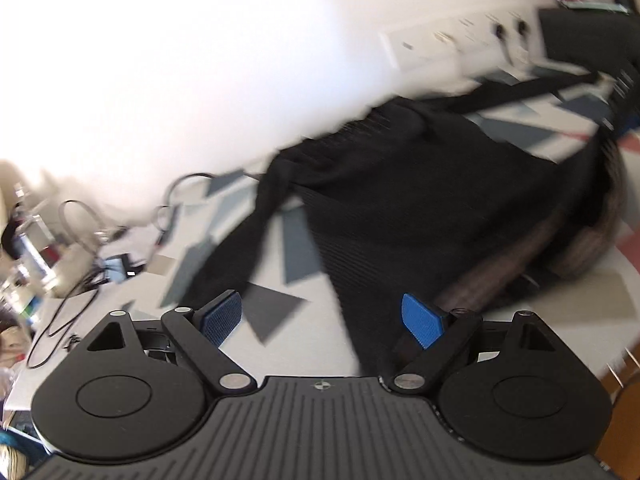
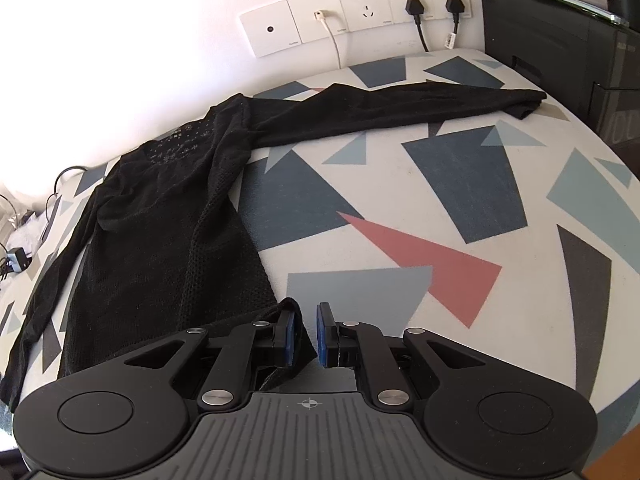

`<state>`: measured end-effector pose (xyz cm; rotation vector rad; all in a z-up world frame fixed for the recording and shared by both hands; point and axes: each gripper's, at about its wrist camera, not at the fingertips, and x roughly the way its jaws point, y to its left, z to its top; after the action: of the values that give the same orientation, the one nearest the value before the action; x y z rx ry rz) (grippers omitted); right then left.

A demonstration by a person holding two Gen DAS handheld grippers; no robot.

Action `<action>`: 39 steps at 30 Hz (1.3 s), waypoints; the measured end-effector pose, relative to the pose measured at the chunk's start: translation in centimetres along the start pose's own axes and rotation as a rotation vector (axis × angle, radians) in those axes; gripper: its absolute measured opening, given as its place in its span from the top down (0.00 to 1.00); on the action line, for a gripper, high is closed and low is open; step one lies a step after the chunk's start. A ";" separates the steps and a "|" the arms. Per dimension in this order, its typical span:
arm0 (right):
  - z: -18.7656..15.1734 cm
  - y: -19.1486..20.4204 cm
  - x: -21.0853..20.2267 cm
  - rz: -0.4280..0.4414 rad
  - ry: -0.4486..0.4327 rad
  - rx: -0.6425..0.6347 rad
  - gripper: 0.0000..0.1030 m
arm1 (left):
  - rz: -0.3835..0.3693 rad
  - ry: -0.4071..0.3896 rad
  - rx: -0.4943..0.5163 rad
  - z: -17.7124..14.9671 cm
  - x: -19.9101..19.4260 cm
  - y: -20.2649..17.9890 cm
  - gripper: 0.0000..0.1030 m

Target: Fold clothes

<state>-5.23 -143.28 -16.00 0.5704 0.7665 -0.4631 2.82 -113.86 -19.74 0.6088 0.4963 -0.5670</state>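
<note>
A black shirt (image 2: 168,216) lies spread on the patterned table (image 2: 460,208), one sleeve stretched toward the wall sockets (image 2: 360,12). The right gripper (image 2: 306,336) sits at its near hem corner, jaws nearly closed on a fold of it. The left gripper (image 1: 320,320) hangs wide open above the shirt's hem, holding nothing.

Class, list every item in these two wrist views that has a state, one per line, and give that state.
Black long-sleeved top: spread flat, unfolded, sleeves outstretched.
Left gripper: jaws wide open, empty.
Right gripper: jaws nearly closed at the top's hem corner; grip uncertain.
Wall sockets: two black plugs and a white cable inserted.
</note>
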 end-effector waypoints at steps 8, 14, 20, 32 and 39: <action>0.3 0.1 0.3 -0.001 0.005 -0.001 0.88 | -0.056 -0.014 0.022 0.3 -0.3 -0.3 0.13; -0.5 1.8 -1.1 -0.072 -0.031 -0.182 0.39 | -0.098 -0.025 0.039 0.6 -0.5 -0.4 0.13; -3.6 4.5 -2.3 -0.097 -0.052 -0.456 0.36 | -0.108 0.011 -0.036 0.3 -0.1 0.5 0.13; -1.8 1.4 -2.4 0.260 0.150 0.070 0.64 | -0.077 0.078 -0.236 -0.7 0.1 3.7 0.13; -3.2 1.4 1.6 0.331 0.326 0.266 0.65 | -0.078 0.087 -0.226 -1.0 0.0 3.8 0.13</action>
<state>-5.06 -140.46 -18.62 1.0204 0.9055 -0.1653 4.91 -110.66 -18.97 0.4010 0.6590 -0.5508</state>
